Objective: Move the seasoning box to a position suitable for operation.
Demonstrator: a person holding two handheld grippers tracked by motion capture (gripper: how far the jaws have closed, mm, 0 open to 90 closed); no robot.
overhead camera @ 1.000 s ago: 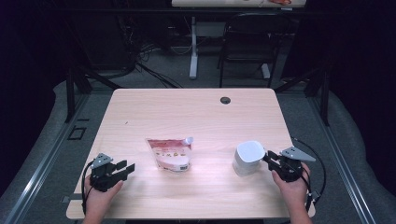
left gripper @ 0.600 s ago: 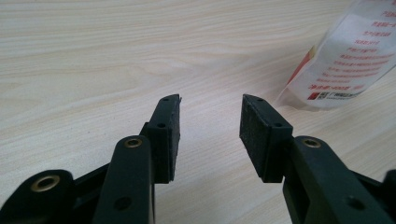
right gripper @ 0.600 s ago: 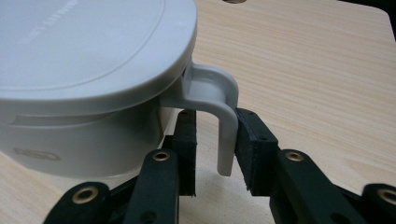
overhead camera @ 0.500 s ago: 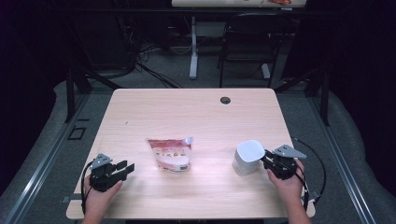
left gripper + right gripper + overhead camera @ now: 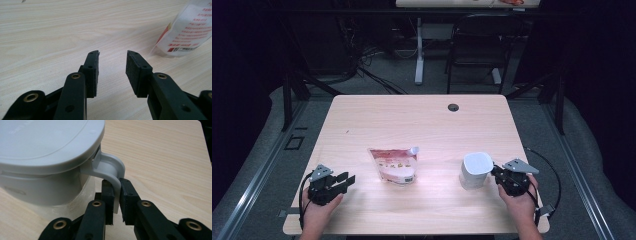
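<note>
Right gripper (image 5: 495, 172) sat at table's (image 5: 422, 120) 4 o'clock corner area, jaws pinched on handle (image 5: 112, 171) of white lidded container (image 5: 475, 170). Container stood upright on wood, at about 9 o'clock of that gripper, touching it through handle. Left gripper (image 5: 348, 179) rested near 8 o'clock edge, jaws parted wide, nothing between. Printed pouch (image 5: 394, 164) lay flat near table centre, at 2 o'clock of left gripper, apart from it.
</note>
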